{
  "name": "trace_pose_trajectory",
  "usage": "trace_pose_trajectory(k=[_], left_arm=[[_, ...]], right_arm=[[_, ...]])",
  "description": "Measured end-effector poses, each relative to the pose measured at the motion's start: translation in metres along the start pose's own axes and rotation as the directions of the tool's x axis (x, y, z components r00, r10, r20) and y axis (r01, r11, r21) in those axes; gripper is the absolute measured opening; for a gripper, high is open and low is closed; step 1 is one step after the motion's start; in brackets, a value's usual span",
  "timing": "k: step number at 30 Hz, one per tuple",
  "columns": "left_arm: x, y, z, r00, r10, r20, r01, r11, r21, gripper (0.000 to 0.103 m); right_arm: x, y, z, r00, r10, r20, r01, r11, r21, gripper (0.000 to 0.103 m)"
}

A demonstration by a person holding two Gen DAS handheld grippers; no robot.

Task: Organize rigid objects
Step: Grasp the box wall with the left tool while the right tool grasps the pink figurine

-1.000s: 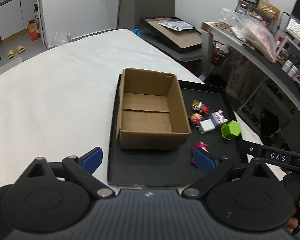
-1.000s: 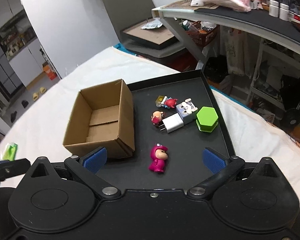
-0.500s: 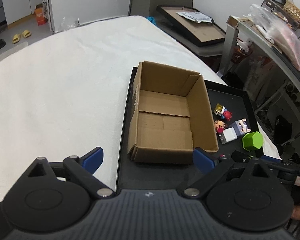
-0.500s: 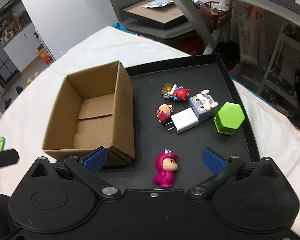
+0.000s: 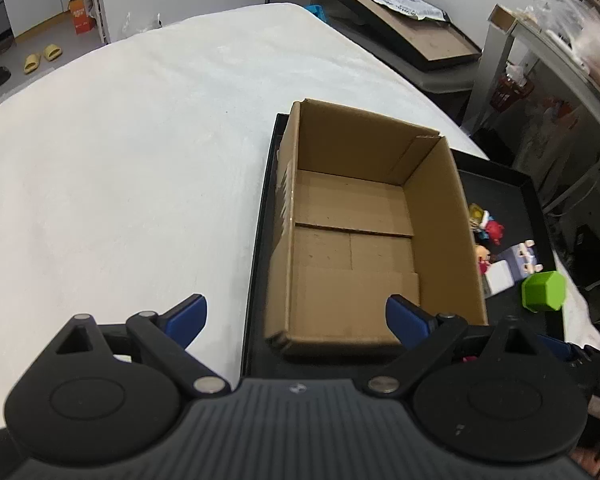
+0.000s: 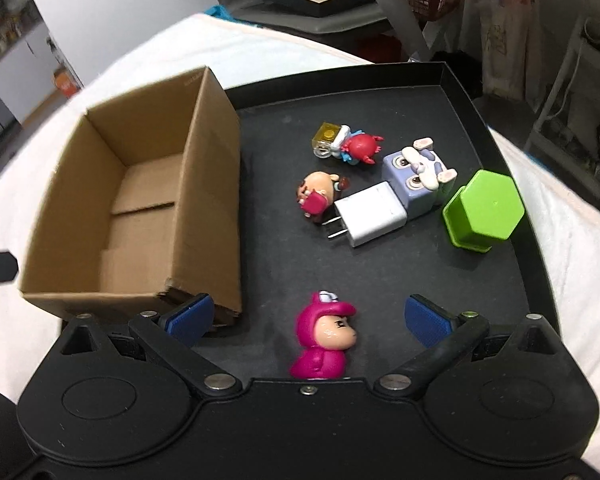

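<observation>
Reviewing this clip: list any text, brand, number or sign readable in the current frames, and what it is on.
None can be read.
Cardboard box: faint print along its top rim, too blurred to read.
Orange carton on the floor: markings too small to read.
White charger and green hexagonal container: no lettering visible.

An open cardboard box [image 6: 140, 208], nothing visible inside, stands on the left of a black tray [image 6: 380, 92]. Right of it lie a pink hooded figure [image 6: 325, 338] on its side nearest the camera, a white plug adapter [image 6: 370, 214] touching a lavender bunny cube [image 6: 414, 178], a green hexagonal container [image 6: 482, 210], a brown-headed doll [image 6: 318, 196] and a red-and-yellow toy [image 6: 346, 144].
</observation>
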State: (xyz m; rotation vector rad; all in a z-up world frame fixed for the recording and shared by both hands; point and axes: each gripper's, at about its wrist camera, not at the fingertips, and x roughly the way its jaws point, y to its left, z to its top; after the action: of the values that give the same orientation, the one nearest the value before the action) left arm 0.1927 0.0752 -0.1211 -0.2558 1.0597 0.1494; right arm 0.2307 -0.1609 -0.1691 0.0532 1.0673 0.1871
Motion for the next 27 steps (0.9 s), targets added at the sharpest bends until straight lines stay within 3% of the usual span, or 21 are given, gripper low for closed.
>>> trace_pose_trajectory(k=[2,5,7,8,9,10,13,16,19,20,22,24,27], left_arm=[[0.006,-0.001,0.002,1.0,0.01,-0.003,-0.01,1.0,0.001,0.096],[0.012,-0.002,0.003,1.0,0.018,-0.009,-0.018,1.0,0.008,0.083],[0.017,-0.003,0.002,0.999,0.02,-0.025,-0.02,1.0,0.0,0.059],[0.018,-0.002,0.002,0.999,0.021,-0.033,-0.022,1.0,-0.008,0.053],[0.02,-0.003,0.001,0.999,0.029,-0.042,-0.029,1.0,-0.01,0.042],[0.021,-0.003,0.0,0.998,0.034,-0.046,-0.035,0.999,-0.009,0.033],[0.023,-0.002,-0.002,0.998,0.034,-0.054,-0.035,0.999,-0.014,0.016],[0.023,-0.001,-0.004,0.998,0.048,-0.05,-0.048,0.999,-0.013,0.009],[0.021,0.002,-0.004,0.998,0.035,-0.054,-0.037,0.999,-0.023,0.009],[0.02,0.001,-0.005,0.998,0.038,-0.052,-0.039,0.999,-0.019,0.009],[0.02,0.0,-0.006,0.998,0.037,-0.054,-0.038,0.999,-0.017,0.009],[0.019,0.0,-0.006,0.998,0.028,-0.062,-0.03,0.999,-0.02,0.009],[0.016,-0.004,-0.006,0.998,0.03,-0.058,-0.029,1.0,0.006,0.009]], right_arm=[[0.006,0.004,0.0,1.0,-0.027,-0.005,0.027,0.999,-0.029,0.1],[0.013,0.007,-0.003,0.999,-0.016,-0.036,0.014,0.999,-0.043,0.072],[0.015,0.007,-0.005,0.999,-0.003,-0.049,0.001,0.999,-0.037,0.044],[0.016,0.006,-0.006,0.999,0.006,-0.051,-0.008,0.999,-0.032,0.036],[0.015,0.006,-0.006,0.999,0.017,-0.049,-0.018,0.999,-0.029,0.02],[0.014,0.005,-0.006,0.998,0.033,-0.045,-0.035,0.999,-0.024,0.013],[0.006,0.007,-0.007,0.998,0.067,-0.015,-0.067,0.997,-0.029,0.004],[0.003,0.005,-0.007,0.998,0.059,0.0,-0.059,0.998,-0.024,0.005],[0.001,-0.003,-0.007,0.998,0.055,0.004,-0.055,0.998,0.013,0.01],[0.0,-0.008,-0.006,0.998,0.059,0.006,-0.059,0.998,0.028,0.015],[-0.002,-0.01,-0.005,0.998,0.061,0.011,-0.061,0.998,0.01,0.054],[-0.007,-0.012,-0.005,0.998,0.043,0.053,-0.043,0.999,0.007,0.062],[-0.006,-0.016,-0.006,0.998,0.057,0.038,-0.058,0.998,0.022,0.064]])
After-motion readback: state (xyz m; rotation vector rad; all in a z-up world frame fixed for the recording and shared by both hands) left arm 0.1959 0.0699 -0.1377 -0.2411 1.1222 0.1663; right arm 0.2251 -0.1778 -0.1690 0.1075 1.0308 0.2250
